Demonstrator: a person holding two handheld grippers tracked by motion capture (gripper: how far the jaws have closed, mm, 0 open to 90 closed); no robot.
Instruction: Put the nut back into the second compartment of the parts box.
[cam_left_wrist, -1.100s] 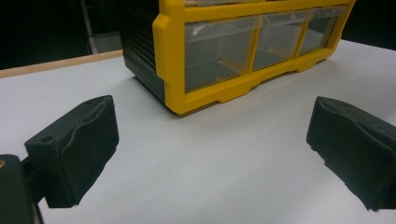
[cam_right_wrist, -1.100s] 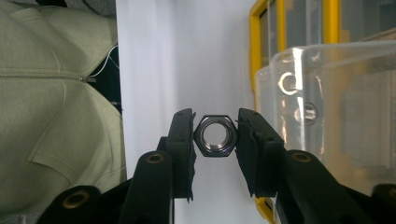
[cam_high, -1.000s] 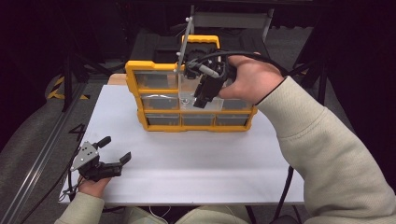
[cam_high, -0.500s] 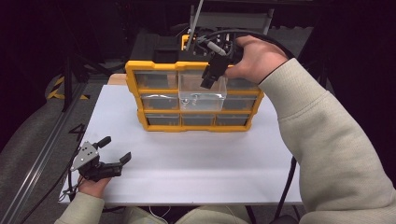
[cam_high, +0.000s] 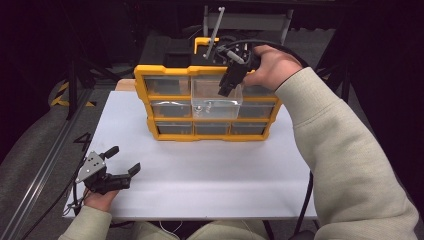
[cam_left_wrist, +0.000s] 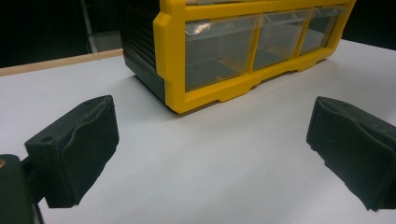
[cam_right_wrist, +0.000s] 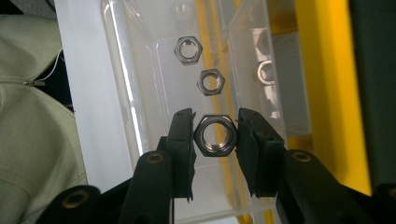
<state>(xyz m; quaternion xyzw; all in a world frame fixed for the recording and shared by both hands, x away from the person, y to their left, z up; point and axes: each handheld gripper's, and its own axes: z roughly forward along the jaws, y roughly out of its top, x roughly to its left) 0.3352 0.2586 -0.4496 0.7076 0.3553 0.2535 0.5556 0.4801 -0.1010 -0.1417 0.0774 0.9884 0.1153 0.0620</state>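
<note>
Here we hold the right gripper (cam_right_wrist: 215, 135) over a clear pulled-out drawer (cam_right_wrist: 140, 93) of the yellow parts organizer (cam_high: 145, 107), with its jaws pointing down into it. Between its pads sits a hex nut (cam_right_wrist: 215, 135), gripped flat side to flat side, so these tongs are pinching the nut. In the right gripper view, 2 more hex nuts lie on the drawer floor beyond the fingertips: the nearer nut (cam_right_wrist: 210, 82) just ahead of the held one, the farther nut (cam_right_wrist: 187, 49) a little past it and toward the left jaw. A faint ring-shaped shape (cam_right_wrist: 266, 72) shows off beyond the right jaw, through the clear plastic; we cannot tell whether it is a real nut or a reflection. Outside the left jaw we see the white table (cam_right_wrist: 79, 70) and a pale green sleeve (cam_right_wrist: 28, 93).

From the high view, the right gripper (cam_high: 231, 82) hangs above the open drawer (cam_high: 217, 102) in the middle column of the organizer, which stands at the far side of the table (cam_high: 210, 170).

Our left gripper (cam_high: 116, 167) rests low near the front left corner of the table, well apart from the organizer. Its jaws are spread wide with nothing between them. In the left gripper view, the organizer's lower front corner (cam_left_wrist: 177, 70) stands ahead of the tongs, between the 2 pads, with 3 closed clear drawers (cam_left_wrist: 275, 39) along its bottom row.
</note>
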